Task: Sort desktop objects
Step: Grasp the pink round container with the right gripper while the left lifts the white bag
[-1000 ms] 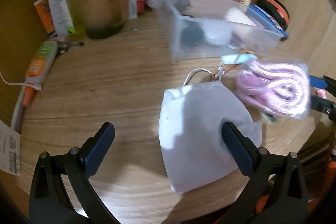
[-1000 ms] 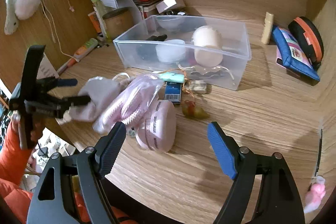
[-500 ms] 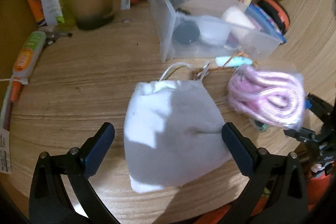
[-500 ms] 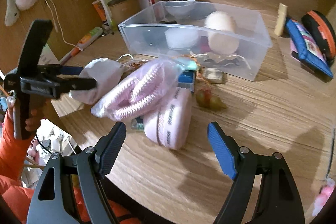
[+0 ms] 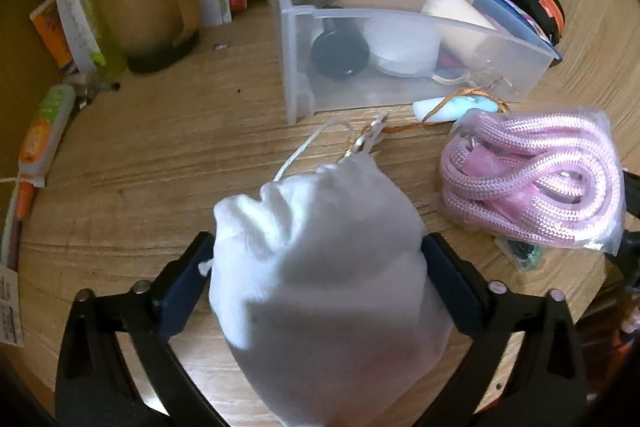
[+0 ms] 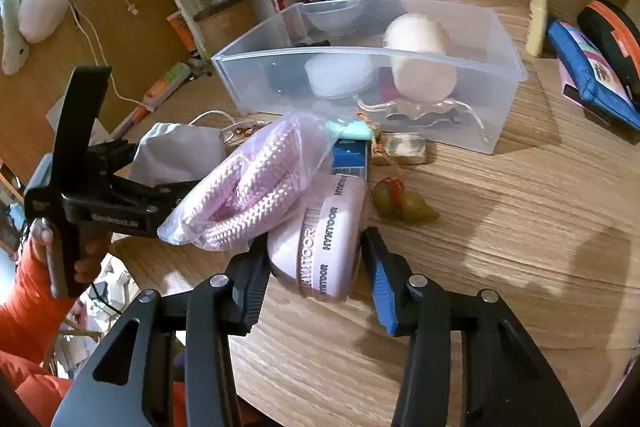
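Pressing in from both sides, the left gripper [image 5: 316, 279] is closed on the white drawstring pouch [image 5: 320, 267] above the wooden desk [image 5: 160, 155]. The pink HYNTOOR case [image 6: 320, 239] is clamped between the fingers of the right gripper [image 6: 316, 267], beside the bagged pink rope [image 6: 256, 187] and before the clear bin [image 6: 440, 67]

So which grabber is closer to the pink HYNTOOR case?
Right. The right gripper has its fingers on either side of the pink HYNTOOR case. The left gripper is off to the case's left, around the white pouch, beyond the bagged pink rope.
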The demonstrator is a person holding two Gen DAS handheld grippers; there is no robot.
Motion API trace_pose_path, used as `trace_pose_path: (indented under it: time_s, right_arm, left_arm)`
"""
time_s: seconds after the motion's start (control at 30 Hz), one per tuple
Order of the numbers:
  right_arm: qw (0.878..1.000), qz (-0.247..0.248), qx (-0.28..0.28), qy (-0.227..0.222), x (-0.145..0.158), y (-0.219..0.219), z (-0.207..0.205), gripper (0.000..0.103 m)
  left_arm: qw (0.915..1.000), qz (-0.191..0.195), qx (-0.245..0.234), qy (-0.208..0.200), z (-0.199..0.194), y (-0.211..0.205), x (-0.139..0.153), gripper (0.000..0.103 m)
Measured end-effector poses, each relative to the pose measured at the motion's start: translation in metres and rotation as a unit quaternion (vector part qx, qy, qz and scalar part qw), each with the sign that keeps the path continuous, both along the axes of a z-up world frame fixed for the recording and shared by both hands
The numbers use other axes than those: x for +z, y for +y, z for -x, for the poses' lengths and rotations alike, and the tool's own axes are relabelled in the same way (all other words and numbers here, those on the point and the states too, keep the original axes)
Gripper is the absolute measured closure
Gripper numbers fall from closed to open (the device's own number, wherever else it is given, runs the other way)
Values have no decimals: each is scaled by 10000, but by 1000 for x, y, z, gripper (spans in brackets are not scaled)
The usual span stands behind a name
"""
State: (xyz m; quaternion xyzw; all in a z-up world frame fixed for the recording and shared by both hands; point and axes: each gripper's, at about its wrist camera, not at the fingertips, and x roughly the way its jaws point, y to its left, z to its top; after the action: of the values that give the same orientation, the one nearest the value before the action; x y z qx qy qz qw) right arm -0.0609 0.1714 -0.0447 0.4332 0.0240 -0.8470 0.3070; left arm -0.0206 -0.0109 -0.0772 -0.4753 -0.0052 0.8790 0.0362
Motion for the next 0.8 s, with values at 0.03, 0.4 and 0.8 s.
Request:
trace_pose_path:
  time_s: [0.03,0.4,0.8]
  right_arm:
    - [10000,2,-30,11,1,1,0,62]
    - [9983,27,-480,344,22,31,-7,62]
    - [9924,384,-670,953,68,44,-10,62]
  left_arm:
    - [10000,-5,-26,69,-2,1,2,23]
    - [9993,16,-139,352,-16,10,18,69]
    - [9930,-471,-231,1056,-14,18,77,70]
